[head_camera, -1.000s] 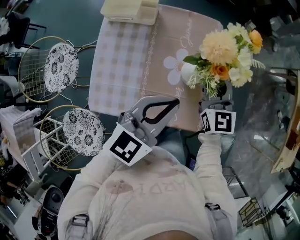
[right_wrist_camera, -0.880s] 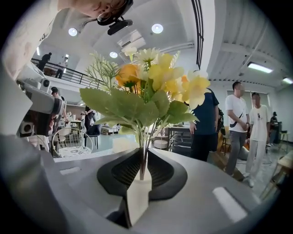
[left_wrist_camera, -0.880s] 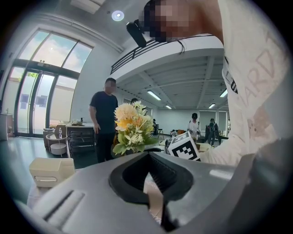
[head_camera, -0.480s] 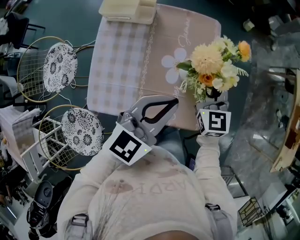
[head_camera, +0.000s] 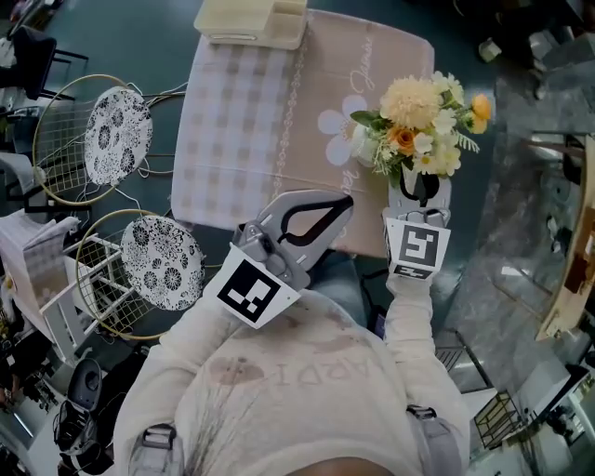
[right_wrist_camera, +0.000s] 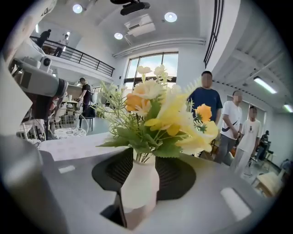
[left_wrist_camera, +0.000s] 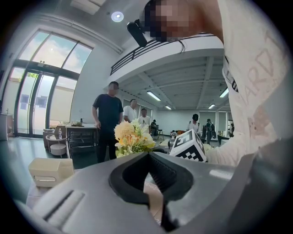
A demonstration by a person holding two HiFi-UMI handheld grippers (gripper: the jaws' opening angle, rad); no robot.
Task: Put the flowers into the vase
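The right hand-held gripper (head_camera: 418, 189) — clamped on the vase (right_wrist_camera: 139, 183) of flowers (head_camera: 418, 116) — is shifting it inward over the desk (head_camera: 242, 112); the left hand-held gripper (head_camera: 344, 206) is idling closed and empty.

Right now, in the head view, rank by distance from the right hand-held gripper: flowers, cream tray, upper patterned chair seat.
1. Flowers, just ahead of the right hand-held gripper, in the vase it grips.
2. Cream tray, at the view's top edge.
3. Upper patterned chair seat, far left.

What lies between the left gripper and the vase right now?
In the head view, only bare pink tablecloth separates the left gripper from the vase, which the right gripper clamps with the flowers inside.
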